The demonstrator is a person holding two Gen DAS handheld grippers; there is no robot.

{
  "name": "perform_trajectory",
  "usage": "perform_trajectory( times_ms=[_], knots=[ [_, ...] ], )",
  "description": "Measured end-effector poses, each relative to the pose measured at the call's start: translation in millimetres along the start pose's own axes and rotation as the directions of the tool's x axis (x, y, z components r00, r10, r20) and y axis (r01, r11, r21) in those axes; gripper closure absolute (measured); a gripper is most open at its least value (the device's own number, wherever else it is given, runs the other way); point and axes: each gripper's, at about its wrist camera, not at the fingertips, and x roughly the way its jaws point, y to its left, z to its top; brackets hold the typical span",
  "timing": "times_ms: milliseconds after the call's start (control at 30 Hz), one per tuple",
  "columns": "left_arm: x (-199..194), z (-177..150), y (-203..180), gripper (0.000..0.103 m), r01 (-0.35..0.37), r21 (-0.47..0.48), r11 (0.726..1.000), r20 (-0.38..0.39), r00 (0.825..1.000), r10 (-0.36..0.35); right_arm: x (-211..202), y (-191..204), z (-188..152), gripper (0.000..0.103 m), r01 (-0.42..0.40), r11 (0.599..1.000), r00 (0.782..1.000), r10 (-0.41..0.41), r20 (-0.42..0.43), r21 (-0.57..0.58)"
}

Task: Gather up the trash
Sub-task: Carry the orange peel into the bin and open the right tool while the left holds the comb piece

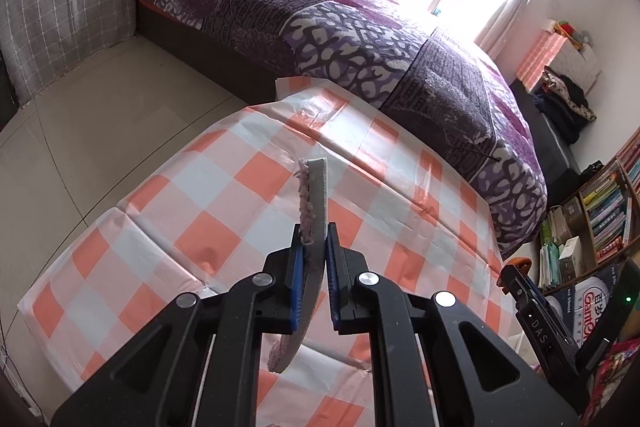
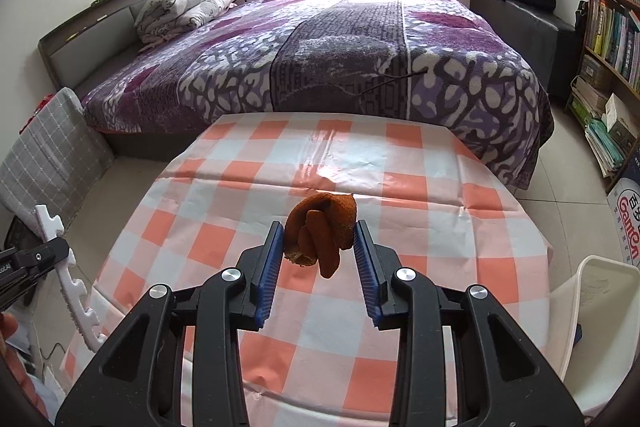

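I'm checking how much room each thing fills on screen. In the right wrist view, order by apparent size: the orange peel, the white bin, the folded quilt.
1. Folded quilt and white bin: look similar, and the frame cuts off the bin, so unranked.
2. Orange peel: smallest, despite being nearest.

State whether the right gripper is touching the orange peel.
Touching: the right wrist view shows the right gripper with both blue pads pressed against the orange peel.

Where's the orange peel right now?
The orange peel is in the right wrist view, clamped between the blue pads of the right hand-held gripper, held above the checkered tablecloth, with the white bin at lower right.
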Motion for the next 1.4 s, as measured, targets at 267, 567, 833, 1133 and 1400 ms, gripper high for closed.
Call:
perform_trajectory(
  times_ms=[267, 567, 833, 1133, 1400],
  knots=[
    [11.8, -15.4, -19.6, 0.093, -0.007, 0.036, 0.999, -0.033, 0.999, 0.008, -22.3, -42.9, -15.3, 0.068, 0.031, 0.999, 1.000, -0.031, -0.004, 0.040],
    [19.1, -35.6, -51.2, 0.093, -0.020, 0.109, 0.994, -0.024, 0.999, 0.023, -42.6, -99.9, -29.3, 0.068, 0.069, 0.992, 0.998, -0.068, -0.015, 0.104],
    [22.0, -55.2, -84.7, 0.093, -0.009, 0.168, 0.986, 0.002, 1.000, 0.009, -56.3, -155.5, -46.1, 0.068, 0.113, 0.976, 0.994, -0.113, -0.011, 0.186],
    [38.9, -79.8, -114.9, 0.093, 0.018, 0.203, 0.979, -0.042, 0.999, -0.010, -71.6, -225.5, -60.2, 0.068, 0.188, 0.906, 0.979, -0.205, 0.006, 0.378],
    [29.5, -88.7, -148.6, 0.092, 0.035, 0.256, 0.966, -0.015, 0.999, -0.032, -82.1, -268.8, -67.1, 0.068, 0.248, 0.846, 0.963, -0.268, -0.025, 0.472]
  ],
)
